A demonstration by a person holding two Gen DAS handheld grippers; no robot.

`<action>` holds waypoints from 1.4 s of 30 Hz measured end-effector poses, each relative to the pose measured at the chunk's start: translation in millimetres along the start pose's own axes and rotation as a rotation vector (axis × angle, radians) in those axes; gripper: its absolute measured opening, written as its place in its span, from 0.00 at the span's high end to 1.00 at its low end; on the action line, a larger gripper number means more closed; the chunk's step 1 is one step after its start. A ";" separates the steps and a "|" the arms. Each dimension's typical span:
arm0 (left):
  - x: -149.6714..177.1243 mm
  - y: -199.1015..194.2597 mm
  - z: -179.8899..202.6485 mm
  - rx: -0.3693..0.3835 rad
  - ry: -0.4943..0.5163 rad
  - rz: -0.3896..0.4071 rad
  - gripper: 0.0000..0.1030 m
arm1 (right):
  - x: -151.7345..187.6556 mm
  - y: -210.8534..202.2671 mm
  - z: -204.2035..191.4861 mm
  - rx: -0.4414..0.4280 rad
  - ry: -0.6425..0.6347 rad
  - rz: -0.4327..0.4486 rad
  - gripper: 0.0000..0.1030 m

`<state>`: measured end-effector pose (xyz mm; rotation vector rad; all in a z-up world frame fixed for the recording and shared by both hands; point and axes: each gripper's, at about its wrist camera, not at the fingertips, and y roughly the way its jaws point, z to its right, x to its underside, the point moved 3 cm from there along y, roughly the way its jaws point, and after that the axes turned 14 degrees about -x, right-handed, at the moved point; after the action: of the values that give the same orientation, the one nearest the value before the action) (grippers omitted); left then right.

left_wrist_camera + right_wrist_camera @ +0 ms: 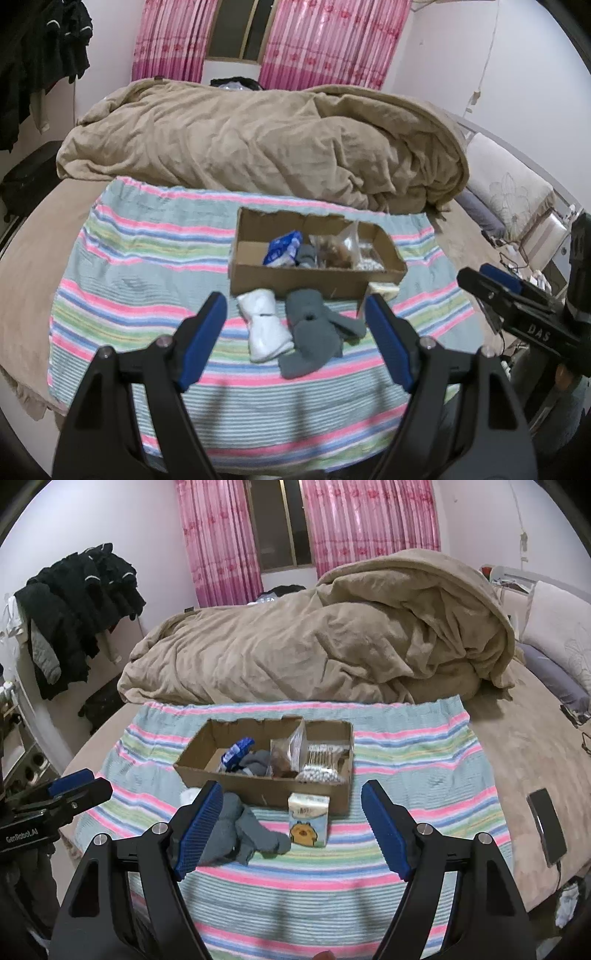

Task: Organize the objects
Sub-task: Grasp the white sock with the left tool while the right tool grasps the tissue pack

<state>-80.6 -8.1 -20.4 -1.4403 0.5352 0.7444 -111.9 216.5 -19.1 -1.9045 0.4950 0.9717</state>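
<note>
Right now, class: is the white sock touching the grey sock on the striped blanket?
Touching. The left wrist view shows the white sock and grey sock lying side by side, their edges meeting with no blanket between near their lower ends.

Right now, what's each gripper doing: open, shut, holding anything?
Left gripper: open, empty, above the white socks and grey socks.
Right gripper: open, empty, above the tissue pack.

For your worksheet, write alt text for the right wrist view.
An open hand-held gripper hovers above a striped towel on a bed, where grey socks and a tissue pack lie before a part-filled cardboard box.
</note>
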 end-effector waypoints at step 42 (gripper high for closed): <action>45.7 164.1 0.7 -0.066 0.037 -0.202 0.47 | 57.9 144.0 52.7 -0.015 0.058 -0.243 0.52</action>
<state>-170.1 -5.4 -165.2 -1.5462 0.3898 0.5803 -195.5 192.3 -158.0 -1.9579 0.2811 0.7651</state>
